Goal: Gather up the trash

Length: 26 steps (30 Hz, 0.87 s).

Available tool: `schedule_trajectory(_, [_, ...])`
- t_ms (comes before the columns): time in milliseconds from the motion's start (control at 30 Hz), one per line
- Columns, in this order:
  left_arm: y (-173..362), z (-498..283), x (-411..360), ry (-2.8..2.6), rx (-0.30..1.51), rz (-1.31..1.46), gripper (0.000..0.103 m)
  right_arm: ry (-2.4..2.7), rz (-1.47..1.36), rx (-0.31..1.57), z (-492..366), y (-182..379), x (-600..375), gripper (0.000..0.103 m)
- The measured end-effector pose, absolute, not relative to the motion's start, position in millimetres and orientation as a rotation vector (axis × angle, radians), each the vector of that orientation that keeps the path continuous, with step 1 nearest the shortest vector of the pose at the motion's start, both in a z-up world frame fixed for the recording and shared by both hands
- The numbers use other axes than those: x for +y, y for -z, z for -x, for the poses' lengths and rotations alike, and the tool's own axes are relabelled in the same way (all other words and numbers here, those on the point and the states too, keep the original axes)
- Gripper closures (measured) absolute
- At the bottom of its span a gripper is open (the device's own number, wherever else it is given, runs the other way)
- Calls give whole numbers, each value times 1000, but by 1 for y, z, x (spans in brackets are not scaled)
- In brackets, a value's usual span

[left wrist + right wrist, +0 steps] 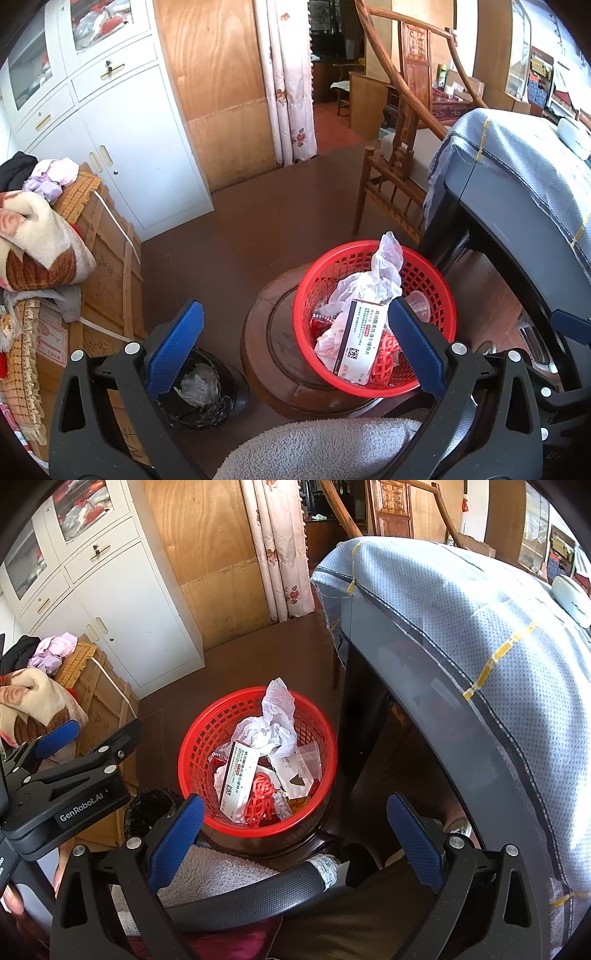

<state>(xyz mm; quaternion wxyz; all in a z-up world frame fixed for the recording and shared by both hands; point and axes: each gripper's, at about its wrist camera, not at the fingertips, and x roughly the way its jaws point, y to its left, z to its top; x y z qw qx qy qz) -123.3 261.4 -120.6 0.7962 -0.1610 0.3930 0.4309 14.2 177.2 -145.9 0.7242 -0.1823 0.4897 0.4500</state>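
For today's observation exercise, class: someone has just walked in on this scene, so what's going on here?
A person holds two grippers, the left gripper and the right gripper, both open and empty. They hover above a red basket on a round wooden stool. It holds crumpled paper, a medicine box and red netting. A black bin with a liner stands on the floor beside the stool. Nothing is grasped yet.

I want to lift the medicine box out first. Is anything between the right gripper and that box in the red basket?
Nothing visible blocks it. The right gripper hangs open above the red basket, and the medicine box lies on top of the trash, uncovered.
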Motion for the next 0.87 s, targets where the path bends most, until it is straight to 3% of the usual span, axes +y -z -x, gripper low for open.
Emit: schedule_trajectory(867, [125,121,263,-903,858,367,7,-995,401,1082,-15,147,176,6])
